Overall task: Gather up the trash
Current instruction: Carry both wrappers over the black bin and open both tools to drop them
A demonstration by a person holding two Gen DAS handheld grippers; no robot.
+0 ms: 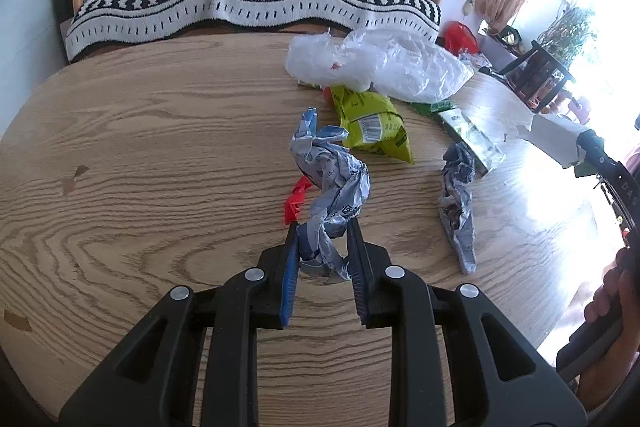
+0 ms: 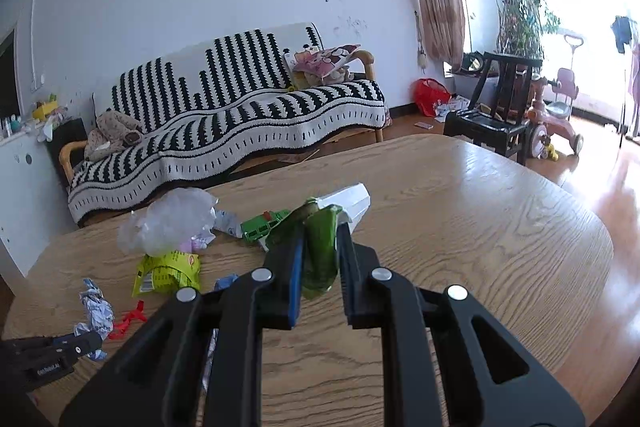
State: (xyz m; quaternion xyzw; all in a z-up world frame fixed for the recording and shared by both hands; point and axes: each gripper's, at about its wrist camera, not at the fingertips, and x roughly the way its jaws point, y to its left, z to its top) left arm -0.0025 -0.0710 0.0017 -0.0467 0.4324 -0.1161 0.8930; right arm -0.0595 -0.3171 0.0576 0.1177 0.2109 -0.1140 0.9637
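Pinched between the left gripper's (image 1: 322, 231) fingers, a crumpled blue-grey foil wrapper (image 1: 330, 179) hangs lifted for collecting, as the right gripper (image 2: 320, 247) clamps a folded green plastic packet (image 2: 320, 247) above the wooden table (image 2: 480, 227).

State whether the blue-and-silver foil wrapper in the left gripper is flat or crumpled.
Crumpled: the blue-and-silver foil wrapper is twisted into a creased rope, its lower end pinched in the left gripper.

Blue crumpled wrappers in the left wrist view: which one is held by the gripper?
The twisted blue-grey wrapper at centre: its lower end sits between the left gripper fingers. The other blue wrapper lies free on the table, further right.
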